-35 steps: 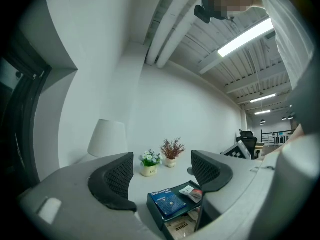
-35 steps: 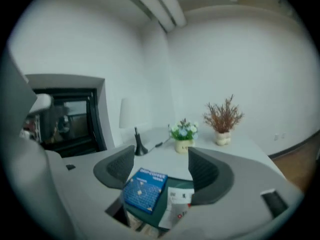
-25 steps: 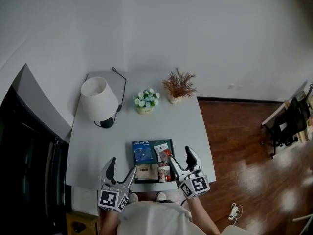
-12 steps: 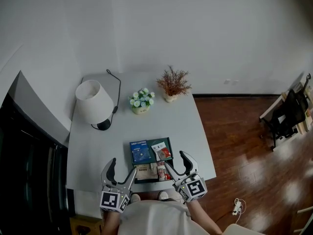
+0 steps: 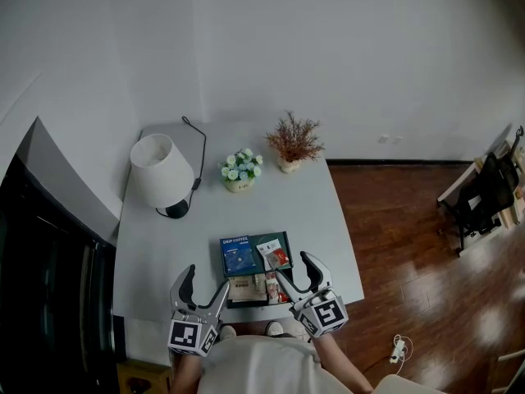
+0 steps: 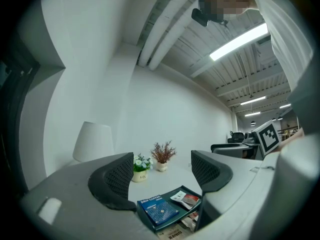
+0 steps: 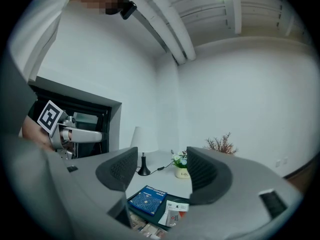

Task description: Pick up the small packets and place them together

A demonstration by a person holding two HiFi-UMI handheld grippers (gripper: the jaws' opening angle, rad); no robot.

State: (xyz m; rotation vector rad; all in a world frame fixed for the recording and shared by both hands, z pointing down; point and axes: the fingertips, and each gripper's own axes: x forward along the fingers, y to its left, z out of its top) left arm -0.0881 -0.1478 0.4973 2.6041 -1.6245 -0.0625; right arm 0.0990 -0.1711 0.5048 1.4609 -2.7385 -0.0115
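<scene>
A dark green tray (image 5: 284,237) lies at the near side of the white table (image 5: 312,212). In it are a blue coffee box (image 5: 239,257) and a white-and-red small packet (image 5: 273,255). More small packets (image 5: 256,288) lie along its near edge. My left gripper (image 5: 205,279) hovers open at the tray's near left corner, holding nothing. My right gripper (image 5: 294,267) stands open over the tray's near right corner, also holding nothing. The left gripper (image 6: 162,176) looks past the box (image 6: 160,210) and packet (image 6: 186,199). The right gripper (image 7: 157,171) sees the box (image 7: 146,199) and packet (image 7: 174,215) below.
A white lamp (image 5: 164,171) with a black cable stands at the table's far left. A pot of flowers (image 5: 240,171) and a dried plant (image 5: 294,142) stand at the back. A dark cabinet (image 5: 49,269) lies left, wooden floor (image 5: 410,245) right.
My right gripper has slid slightly left and back toward the table's near edge, with its jaws a little narrower. The left gripper and the packets have not moved.
</scene>
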